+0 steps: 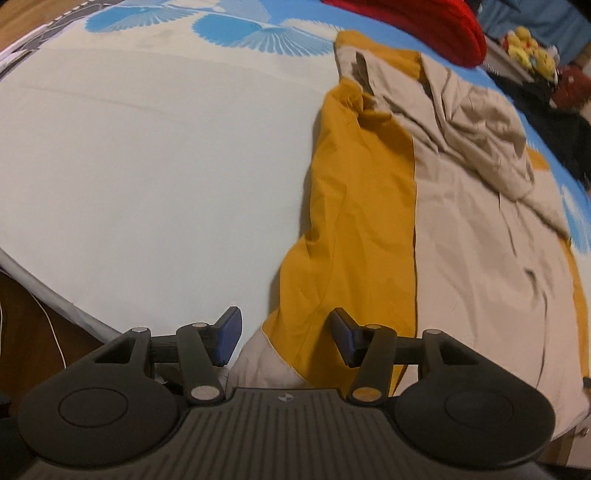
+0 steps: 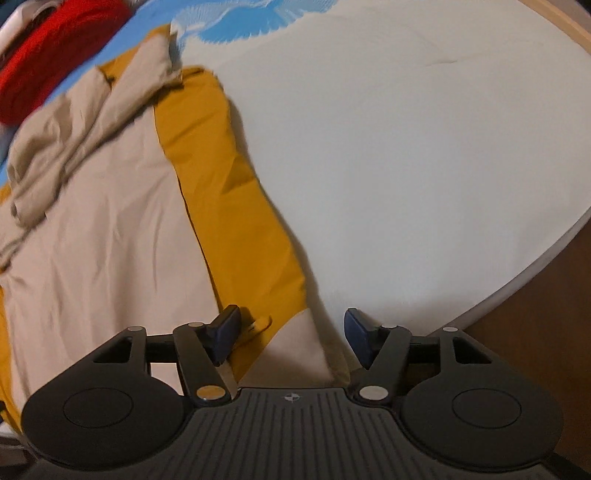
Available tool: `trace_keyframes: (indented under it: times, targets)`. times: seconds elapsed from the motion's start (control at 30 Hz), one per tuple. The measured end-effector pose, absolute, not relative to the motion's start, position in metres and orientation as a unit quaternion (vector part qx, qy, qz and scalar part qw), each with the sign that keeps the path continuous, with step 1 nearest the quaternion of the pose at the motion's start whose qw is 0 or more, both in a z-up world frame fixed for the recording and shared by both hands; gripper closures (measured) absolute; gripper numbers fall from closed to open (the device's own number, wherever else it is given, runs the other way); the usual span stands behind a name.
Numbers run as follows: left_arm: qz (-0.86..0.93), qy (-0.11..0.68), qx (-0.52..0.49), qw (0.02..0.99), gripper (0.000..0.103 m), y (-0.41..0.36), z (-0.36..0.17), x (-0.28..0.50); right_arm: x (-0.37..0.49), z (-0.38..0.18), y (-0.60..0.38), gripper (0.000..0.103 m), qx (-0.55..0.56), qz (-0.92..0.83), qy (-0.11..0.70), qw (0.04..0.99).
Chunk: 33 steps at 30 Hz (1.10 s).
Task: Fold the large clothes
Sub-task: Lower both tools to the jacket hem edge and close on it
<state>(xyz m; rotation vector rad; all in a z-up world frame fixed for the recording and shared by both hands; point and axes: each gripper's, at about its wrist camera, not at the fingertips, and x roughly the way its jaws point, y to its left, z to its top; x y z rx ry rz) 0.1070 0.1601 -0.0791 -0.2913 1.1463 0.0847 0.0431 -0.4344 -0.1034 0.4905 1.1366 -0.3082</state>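
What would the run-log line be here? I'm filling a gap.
step: fold jacket | left gripper: open over cuff | right gripper: open over cuff | jacket flat on bed

Beyond the jaws, the red cloth [image 1: 424,26] is cut off by the top edge — yellow toys [image 1: 532,50] too blurred to identify.

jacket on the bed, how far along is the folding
Done: the beige and mustard jacket lies spread on the bed, one beige sleeve across its chest. In hand: nothing; the left tool and right tool stand open over mustard sleeves near the hem. Left: folding the sleeves in, then the body.
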Motion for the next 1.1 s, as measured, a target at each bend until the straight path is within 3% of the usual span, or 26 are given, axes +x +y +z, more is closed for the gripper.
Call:
trace_keyframes:
  times: [0.1, 0.2, 0.27, 0.3, 0.37, 0.47, 0.57, 0.6, 0.67, 0.73, 1.1]
  targets:
    - [0.032, 0.547, -0.12, 0.828, 0.044, 0.155, -0.088, 0.109, 0.046, -0.105, -0.429, 0.039, 0.218, -0.143, 0.533, 0.805]
    - [0.021, 0.541, -0.102, 0.835, 0.048, 0.15, -0.092, 0.11, 0.048, -0.103, -0.421, 0.055, 0.216, -0.124, 0.534, 0.808]
    - [0.004, 0.538, -0.093, 0.838, 0.087, 0.148, -0.09, 0.109, 0.047, -0.099, -0.414, 0.073, 0.201, -0.106, 0.531, 0.816]
    - [-0.005, 0.534, -0.095, 0.84, 0.096, 0.148, -0.087, 0.109, 0.046, -0.095, -0.41, 0.087, 0.197, -0.093, 0.528, 0.821]
    - [-0.003, 0.506, -0.096, 0.857, 0.1, 0.152, -0.07, 0.106, 0.04, -0.08, -0.408, 0.093, 0.222, -0.058, 0.502, 0.834]
    - [0.006, 0.48, -0.134, 0.867, 0.1, 0.165, -0.055, 0.102, 0.031, -0.064, -0.414, 0.093, 0.273, -0.013, 0.46, 0.845]
    - [0.017, 0.52, -0.147, 0.841, 0.096, 0.168, -0.072, 0.109, 0.031, -0.082, -0.417, 0.09, 0.234, -0.075, 0.508, 0.825]
    - [0.016, 0.537, -0.146, 0.831, 0.094, 0.166, -0.08, 0.11, 0.031, -0.088, -0.419, 0.083, 0.227, -0.093, 0.523, 0.816]
    - [0.011, 0.553, -0.122, 0.824, 0.081, 0.158, -0.088, 0.111, 0.032, -0.096, -0.417, 0.077, 0.213, -0.106, 0.539, 0.808]
    - [0.007, 0.555, -0.098, 0.826, 0.077, 0.153, -0.089, 0.11, 0.034, -0.098, -0.413, 0.071, 0.194, -0.104, 0.545, 0.809]
    - [0.012, 0.559, -0.085, 0.825, 0.063, 0.153, -0.092, 0.11, 0.037, -0.099, -0.4, 0.07, 0.153, -0.096, 0.552, 0.814]
